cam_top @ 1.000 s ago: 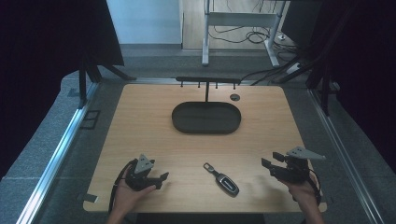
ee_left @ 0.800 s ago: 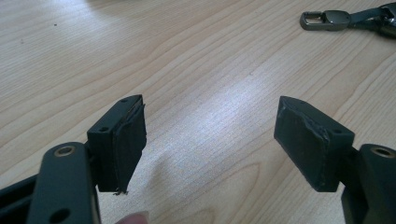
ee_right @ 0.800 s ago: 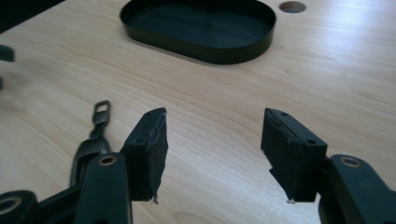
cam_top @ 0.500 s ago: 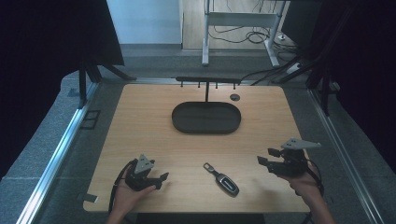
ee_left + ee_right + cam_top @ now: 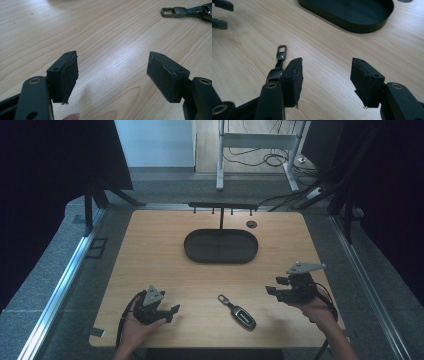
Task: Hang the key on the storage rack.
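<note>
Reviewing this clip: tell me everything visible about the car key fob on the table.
The car key fob is a dark, glossy oval body with a short strap ending in a metal clasp. It lies flat on the wooden table near the front edge, between the two grippers, clasp end pointing toward the black tray. Nothing touches it but the table.

two black handheld grippers, left gripper [image 5: 172, 310] and right gripper [image 5: 273, 286], each topped by a grey three-cornered plate and trailing a black cable. each jaw ends in a blocky black pad with frayed edges, fixed by small screws and brass-ringed pivots. forearms bare.
</note>
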Action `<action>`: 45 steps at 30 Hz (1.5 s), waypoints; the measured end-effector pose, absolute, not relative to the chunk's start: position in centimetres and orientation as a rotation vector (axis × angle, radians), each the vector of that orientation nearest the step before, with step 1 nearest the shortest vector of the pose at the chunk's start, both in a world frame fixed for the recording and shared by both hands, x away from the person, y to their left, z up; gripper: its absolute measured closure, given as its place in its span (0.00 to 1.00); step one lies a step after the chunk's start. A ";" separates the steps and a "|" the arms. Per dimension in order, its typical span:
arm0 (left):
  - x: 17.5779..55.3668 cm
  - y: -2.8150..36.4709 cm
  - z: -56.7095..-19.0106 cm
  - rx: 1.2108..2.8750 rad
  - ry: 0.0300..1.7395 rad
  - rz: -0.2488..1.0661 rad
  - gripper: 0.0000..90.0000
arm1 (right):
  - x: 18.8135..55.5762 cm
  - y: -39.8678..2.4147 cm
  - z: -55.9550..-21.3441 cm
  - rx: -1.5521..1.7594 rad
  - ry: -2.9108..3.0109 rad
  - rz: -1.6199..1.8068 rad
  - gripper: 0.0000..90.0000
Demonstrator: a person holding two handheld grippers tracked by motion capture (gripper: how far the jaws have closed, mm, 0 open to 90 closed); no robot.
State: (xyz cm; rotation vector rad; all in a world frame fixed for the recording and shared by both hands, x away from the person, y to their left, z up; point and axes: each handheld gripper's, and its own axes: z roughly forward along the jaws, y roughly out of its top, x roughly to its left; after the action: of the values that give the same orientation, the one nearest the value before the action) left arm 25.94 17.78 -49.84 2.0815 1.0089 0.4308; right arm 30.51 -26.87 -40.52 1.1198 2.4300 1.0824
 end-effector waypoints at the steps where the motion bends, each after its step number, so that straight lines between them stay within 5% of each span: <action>1: 25.9 17.8 -49.8 2.080 1.010 0.431 0.29 | 30.6 -26.7 -40.4 1.114 2.441 1.081 0.49; 45: 25.9 17.4 -50.0 2.101 0.993 0.419 0.28 | 33.3 -17.5 -41.3 0.916 2.756 0.828 0.55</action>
State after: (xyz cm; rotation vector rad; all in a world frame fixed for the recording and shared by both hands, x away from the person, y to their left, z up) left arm 25.90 17.41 -49.98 2.1008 0.9930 0.4187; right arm 33.31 -17.49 -41.29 0.9162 2.7562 0.8276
